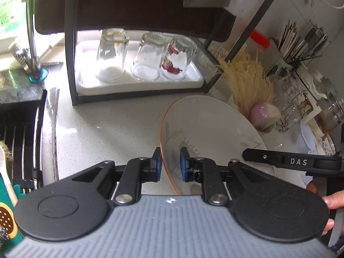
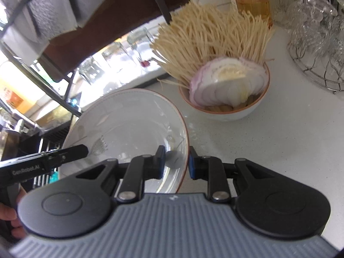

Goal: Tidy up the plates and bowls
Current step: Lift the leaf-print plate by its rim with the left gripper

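Note:
A white plate with an orange rim is held tilted above the speckled counter. My left gripper straddles its left rim; the blue pads stand a little apart from the rim, so the grip is unclear. My right gripper straddles the plate's right rim in the same way. A white bowl with an orange rim holds sliced onion and dry noodles, on the counter just beyond the plate. It also shows in the left wrist view.
A black dish rack stands behind, with three upturned glasses on a white tray. A sink with a tap lies at the left. A wire basket of glassware and a cutlery holder stand at the right.

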Demonstrator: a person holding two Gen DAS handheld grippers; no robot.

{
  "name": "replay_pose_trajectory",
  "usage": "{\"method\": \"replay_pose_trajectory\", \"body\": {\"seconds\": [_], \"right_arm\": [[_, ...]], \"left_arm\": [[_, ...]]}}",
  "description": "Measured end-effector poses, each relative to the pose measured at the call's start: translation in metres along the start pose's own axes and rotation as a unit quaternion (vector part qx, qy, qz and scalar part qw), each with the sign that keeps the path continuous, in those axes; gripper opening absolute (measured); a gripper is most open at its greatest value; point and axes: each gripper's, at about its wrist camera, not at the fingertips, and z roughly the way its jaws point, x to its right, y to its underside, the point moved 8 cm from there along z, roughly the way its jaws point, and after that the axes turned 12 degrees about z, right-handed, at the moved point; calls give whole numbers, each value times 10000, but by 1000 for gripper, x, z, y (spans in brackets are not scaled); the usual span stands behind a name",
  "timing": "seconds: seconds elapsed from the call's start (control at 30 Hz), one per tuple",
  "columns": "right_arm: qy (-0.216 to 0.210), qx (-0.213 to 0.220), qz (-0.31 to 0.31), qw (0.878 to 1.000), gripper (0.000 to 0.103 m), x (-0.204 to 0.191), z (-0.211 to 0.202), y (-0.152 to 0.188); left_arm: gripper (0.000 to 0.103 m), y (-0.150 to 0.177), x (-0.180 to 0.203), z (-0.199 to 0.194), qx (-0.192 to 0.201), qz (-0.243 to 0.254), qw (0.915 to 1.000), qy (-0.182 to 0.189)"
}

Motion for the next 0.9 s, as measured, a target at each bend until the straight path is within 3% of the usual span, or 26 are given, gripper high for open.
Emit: {"method": "replay_pose_trajectory", "body": {"seconds": [0.4,0.9], "right_arm": [[-205,278,-59,9994,25,-4,-47,4],[-580,151,-276,9978,25,12,-83,33]], "left_arm": [[20,4,33,-40,141,197,9996,-125],[20,35,67,-75,89,29,9983,-573]]}}
